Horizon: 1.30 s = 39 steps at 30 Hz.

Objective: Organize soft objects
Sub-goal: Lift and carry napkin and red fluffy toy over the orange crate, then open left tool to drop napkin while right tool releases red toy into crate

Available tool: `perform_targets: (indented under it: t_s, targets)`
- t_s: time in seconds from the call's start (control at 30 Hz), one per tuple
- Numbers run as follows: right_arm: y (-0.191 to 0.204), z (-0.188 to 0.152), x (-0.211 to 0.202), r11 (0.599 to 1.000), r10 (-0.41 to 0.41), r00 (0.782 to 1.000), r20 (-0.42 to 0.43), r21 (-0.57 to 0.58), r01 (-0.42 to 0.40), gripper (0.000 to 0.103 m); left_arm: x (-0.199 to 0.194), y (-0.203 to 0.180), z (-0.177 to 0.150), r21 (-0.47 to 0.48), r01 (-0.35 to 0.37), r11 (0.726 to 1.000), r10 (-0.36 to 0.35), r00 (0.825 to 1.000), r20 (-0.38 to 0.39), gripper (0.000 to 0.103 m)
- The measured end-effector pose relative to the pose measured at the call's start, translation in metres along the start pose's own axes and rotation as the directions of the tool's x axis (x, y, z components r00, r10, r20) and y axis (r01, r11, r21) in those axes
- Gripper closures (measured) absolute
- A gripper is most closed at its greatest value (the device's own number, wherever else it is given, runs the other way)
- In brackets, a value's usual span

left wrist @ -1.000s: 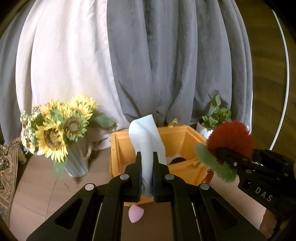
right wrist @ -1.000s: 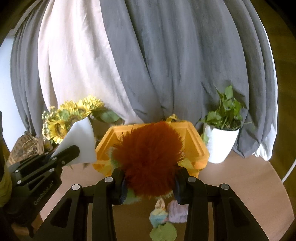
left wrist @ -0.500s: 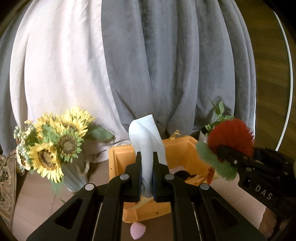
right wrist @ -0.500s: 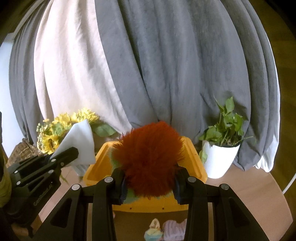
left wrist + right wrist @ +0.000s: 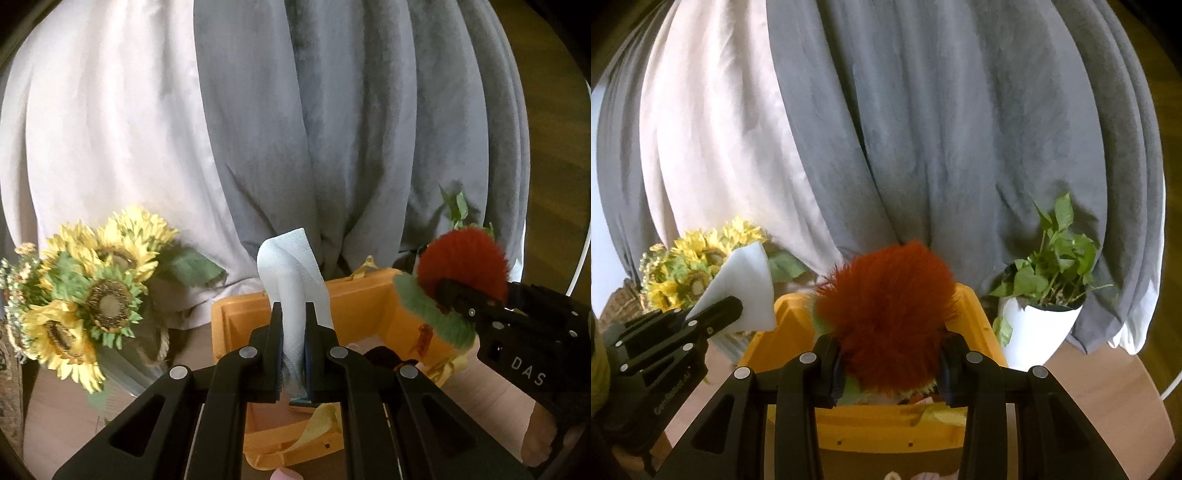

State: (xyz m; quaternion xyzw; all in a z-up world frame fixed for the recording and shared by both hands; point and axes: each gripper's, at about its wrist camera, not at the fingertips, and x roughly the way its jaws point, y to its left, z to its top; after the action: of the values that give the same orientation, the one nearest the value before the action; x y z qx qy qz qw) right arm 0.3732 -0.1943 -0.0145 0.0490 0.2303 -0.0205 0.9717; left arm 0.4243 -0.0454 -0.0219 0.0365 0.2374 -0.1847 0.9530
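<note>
My left gripper (image 5: 293, 328) is shut on a folded white cloth (image 5: 291, 273) that sticks up between its fingers, above the near part of an open orange bin (image 5: 369, 299). My right gripper (image 5: 890, 354) is shut on a fuzzy red plush with a green fringe (image 5: 886, 314), held over the same orange bin (image 5: 975, 317). In the left wrist view the red plush (image 5: 461, 258) and right gripper (image 5: 458, 295) hang over the bin's right side. The white cloth (image 5: 742, 291) and left gripper (image 5: 713, 314) show at the left of the right wrist view. Dark and pale soft items lie inside the bin.
A vase of sunflowers (image 5: 92, 295) stands left of the bin on the wooden table (image 5: 55, 413). A white pot with a green plant (image 5: 1038, 325) stands to its right. Grey and white curtains (image 5: 923, 129) hang close behind. A pink item (image 5: 284, 474) lies before the bin.
Both grippers have moved forward toward the bin, which now looms larger and lower in both views. The loose items on the table have slid out of sight below. Both grips are unchanged.
</note>
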Motion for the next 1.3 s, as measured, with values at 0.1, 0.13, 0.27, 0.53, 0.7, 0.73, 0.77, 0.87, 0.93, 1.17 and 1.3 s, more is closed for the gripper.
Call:
perform_targets:
  t_s: [0.1, 0.13, 0.27, 0.53, 0.7, 0.73, 0.77, 0.87, 0.93, 1.17, 1.3]
  targets:
    - [-0.001, 0.000, 0.014, 1.000, -0.003, 1.000, -0.023, 0.001, 0.003, 0.063, 0.015, 0.003, -0.001, -0.008, 0.011, 1.000, -0.011, 1.000, -0.024, 0.093]
    - [-0.002, 0.000, 0.018, 1.000, -0.002, 0.999, -0.032, 0.004, 0.002, 0.063, 0.018, 0.003, -0.002, -0.009, 0.012, 1.000, -0.013, 0.999, -0.032, 0.093]
    - [-0.004, -0.003, 0.034, 1.000, -0.005, 0.998, -0.064, 0.006, 0.005, 0.063, 0.035, 0.003, -0.005, -0.002, 0.018, 1.000, -0.018, 0.998, -0.068, 0.093]
    - [-0.011, -0.014, 0.067, 1.000, -0.001, 0.990, -0.142, 0.014, 0.003, 0.063, 0.068, 0.001, -0.017, 0.008, 0.038, 0.999, -0.037, 0.989, -0.144, 0.093]
    - [-0.014, -0.024, 0.083, 1.000, -0.011, 0.981, -0.192, 0.017, 0.015, 0.062, 0.083, 0.001, -0.026, 0.022, 0.039, 0.999, -0.034, 0.981, -0.191, 0.093]
    - [-0.014, -0.025, 0.085, 1.000, -0.014, 0.980, -0.199, 0.017, 0.017, 0.062, 0.085, 0.001, -0.028, 0.023, 0.039, 0.999, -0.034, 0.980, -0.198, 0.092]
    - [-0.015, -0.027, 0.088, 1.000, -0.016, 0.978, -0.207, 0.017, 0.020, 0.062, 0.088, 0.001, -0.030, 0.026, 0.040, 0.999, -0.034, 0.977, -0.209, 0.091]
    - [-0.016, -0.032, 0.093, 1.000, -0.019, 0.973, -0.230, 0.015, 0.023, 0.062, 0.093, 0.000, -0.033, 0.031, 0.043, 0.999, -0.035, 0.973, -0.230, 0.082]
    - [-0.017, -0.034, 0.094, 1.000, -0.019, 0.970, -0.242, 0.019, 0.024, 0.062, 0.095, -0.001, -0.034, 0.035, 0.039, 0.999, -0.030, 0.972, -0.235, 0.075]
    - [-0.017, -0.035, 0.090, 0.998, -0.048, 0.971, -0.233, 0.021, 0.055, 0.040, 0.087, 0.000, -0.035, 0.033, 0.018, 0.999, -0.011, 0.975, -0.220, 0.050]
    - [-0.018, -0.031, 0.081, 0.997, -0.057, 0.975, -0.216, 0.031, 0.065, 0.038, 0.076, -0.001, -0.033, 0.030, 0.015, 0.999, -0.009, 0.979, -0.201, 0.044]
